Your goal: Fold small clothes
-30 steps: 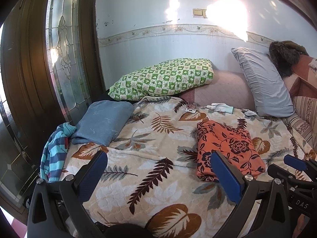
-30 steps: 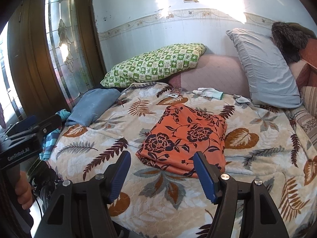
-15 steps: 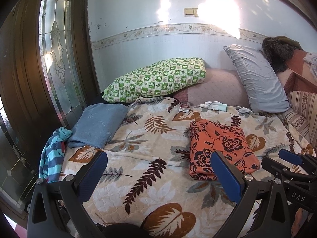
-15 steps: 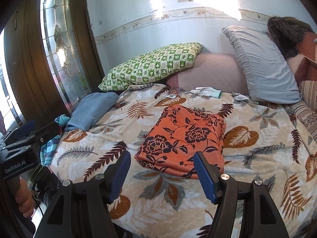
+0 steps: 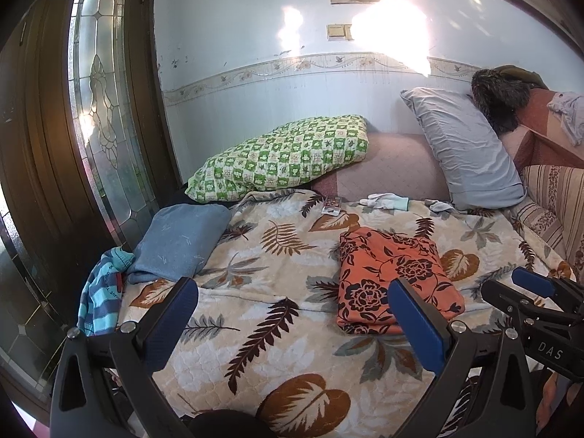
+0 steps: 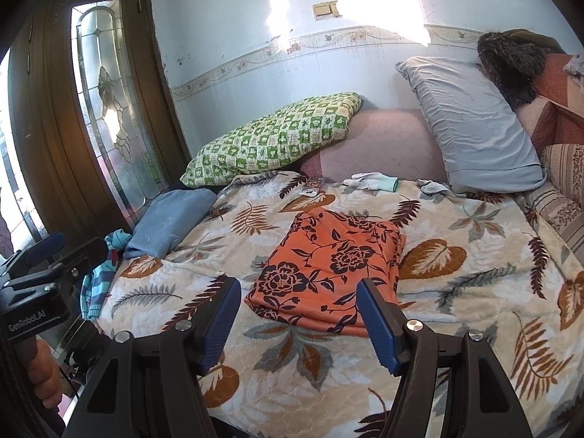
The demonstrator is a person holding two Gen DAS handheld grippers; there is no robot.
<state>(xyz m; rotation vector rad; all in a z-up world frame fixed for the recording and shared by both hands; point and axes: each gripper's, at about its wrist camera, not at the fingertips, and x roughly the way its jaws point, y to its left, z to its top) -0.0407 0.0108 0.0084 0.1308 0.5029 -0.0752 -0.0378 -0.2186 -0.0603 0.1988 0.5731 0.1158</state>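
Both my left hand-held gripper (image 5: 292, 323) and right hand-held gripper (image 6: 298, 315) gape empty; I'd pinch the orange cloth's (image 6: 330, 266) near corners evenly.

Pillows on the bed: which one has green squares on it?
The checkered pillow lying against the back wall near the door. The other pillow, propped at the right, is plain grey-blue with no pattern.

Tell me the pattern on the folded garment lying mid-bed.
Orange with dark flowers and vines; the folded garment shows best in the right wrist view.
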